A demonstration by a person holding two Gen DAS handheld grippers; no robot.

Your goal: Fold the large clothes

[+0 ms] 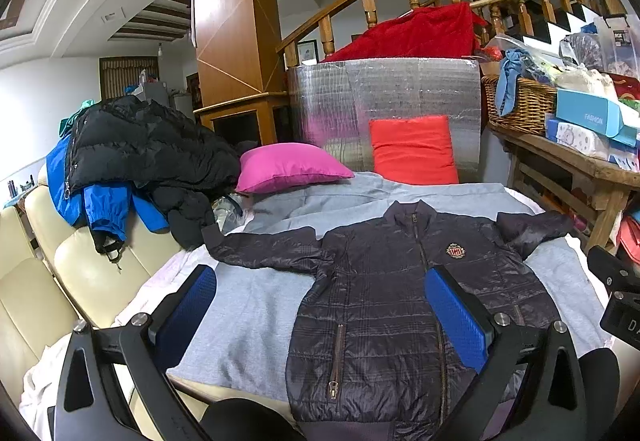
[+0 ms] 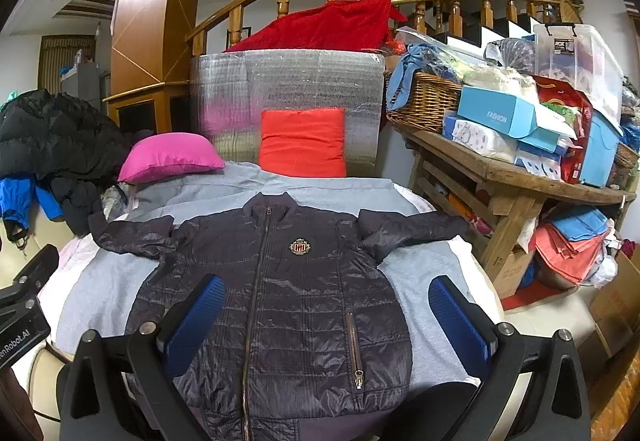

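A dark quilted jacket lies face up and zipped on a grey sheet, sleeves spread out to both sides, a crest badge on its chest. My left gripper hovers open above the jacket's left half, blue pads wide apart, nothing between them. Over the jacket's lower right half my right gripper is open too and holds nothing. The jacket's hem is partly hidden behind the gripper bodies.
A pink pillow and a red pillow lie at the far end against a silver foil panel. Black and blue coats pile on a cream sofa at left. A cluttered wooden table stands at right.
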